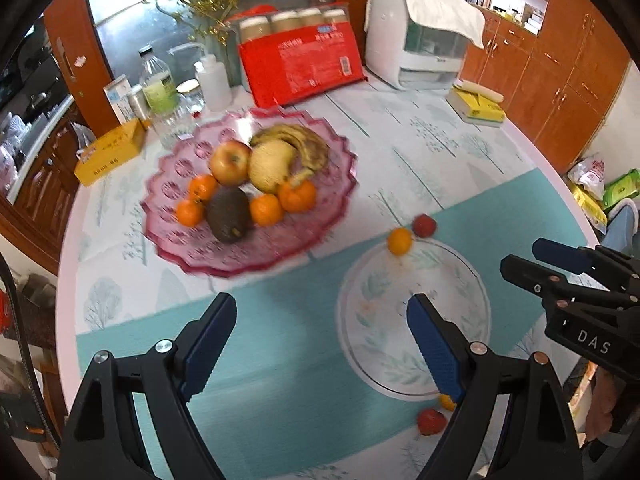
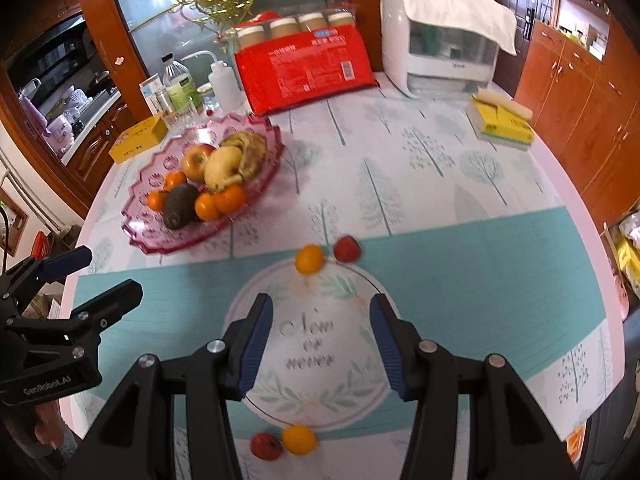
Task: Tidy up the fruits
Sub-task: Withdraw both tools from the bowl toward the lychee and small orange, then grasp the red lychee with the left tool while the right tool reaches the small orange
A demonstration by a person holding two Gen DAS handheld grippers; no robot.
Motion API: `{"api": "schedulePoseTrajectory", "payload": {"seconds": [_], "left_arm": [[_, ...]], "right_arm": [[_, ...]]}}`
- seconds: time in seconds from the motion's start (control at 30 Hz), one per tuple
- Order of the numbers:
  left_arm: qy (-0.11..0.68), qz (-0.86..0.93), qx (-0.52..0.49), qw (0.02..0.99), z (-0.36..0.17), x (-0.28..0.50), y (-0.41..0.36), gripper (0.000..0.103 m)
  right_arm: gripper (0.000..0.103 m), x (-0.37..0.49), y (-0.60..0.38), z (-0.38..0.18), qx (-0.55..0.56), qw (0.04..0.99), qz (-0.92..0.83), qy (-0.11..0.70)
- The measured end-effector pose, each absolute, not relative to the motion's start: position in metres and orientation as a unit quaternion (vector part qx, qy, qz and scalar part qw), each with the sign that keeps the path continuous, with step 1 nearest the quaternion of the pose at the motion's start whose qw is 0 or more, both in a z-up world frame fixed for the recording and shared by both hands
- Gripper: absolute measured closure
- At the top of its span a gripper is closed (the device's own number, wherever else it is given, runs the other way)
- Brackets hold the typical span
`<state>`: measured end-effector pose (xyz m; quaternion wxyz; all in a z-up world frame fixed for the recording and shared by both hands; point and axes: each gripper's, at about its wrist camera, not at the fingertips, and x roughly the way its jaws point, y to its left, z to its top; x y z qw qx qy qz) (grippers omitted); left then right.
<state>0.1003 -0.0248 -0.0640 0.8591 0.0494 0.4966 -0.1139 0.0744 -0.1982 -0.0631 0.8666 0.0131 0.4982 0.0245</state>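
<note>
A pink glass fruit plate [image 1: 320, 236] [image 2: 148, 240] holds an apple [image 1: 229, 162], a pear, bananas [image 1: 304, 142], an avocado [image 1: 228, 214] and several small oranges. Loose on the table lie an orange [image 1: 399, 241] [image 2: 309, 259] beside a red fruit [image 1: 424, 225] [image 2: 347, 249], and nearer me another orange [image 2: 299, 440] beside a red fruit [image 2: 265, 445] [image 1: 431, 421]. My left gripper [image 1: 320, 340] is open and empty above the teal mat. My right gripper [image 2: 322, 344] is open and empty over the round printed patch [image 2: 316, 344].
At the table's back stand a red pack of jars [image 1: 300, 60], a white appliance [image 1: 416, 36], bottles [image 1: 160, 92], a yellow box [image 1: 110, 150] and a yellow sponge pack [image 1: 478, 106]. Wooden cabinets [image 1: 560, 80] stand to the right. The table edge curves close on both sides.
</note>
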Motion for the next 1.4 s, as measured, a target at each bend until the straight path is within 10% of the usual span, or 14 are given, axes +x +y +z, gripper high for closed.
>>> {"api": "schedulePoseTrajectory", "payload": {"seconds": [1.0,1.4], "left_arm": [[0.586,-0.127,0.035,0.799,-0.169,-0.001,-0.087,0.017],[0.6,-0.16,0.0,0.784,-0.191,-0.011,-0.089,0.05]], "right_arm": [[0.052,-0.004,-0.234,-0.145,-0.009,0.827,0.103,0.553],[0.052,-0.009,-0.225,-0.158,0.001,0.818,0.125,0.562]]}}
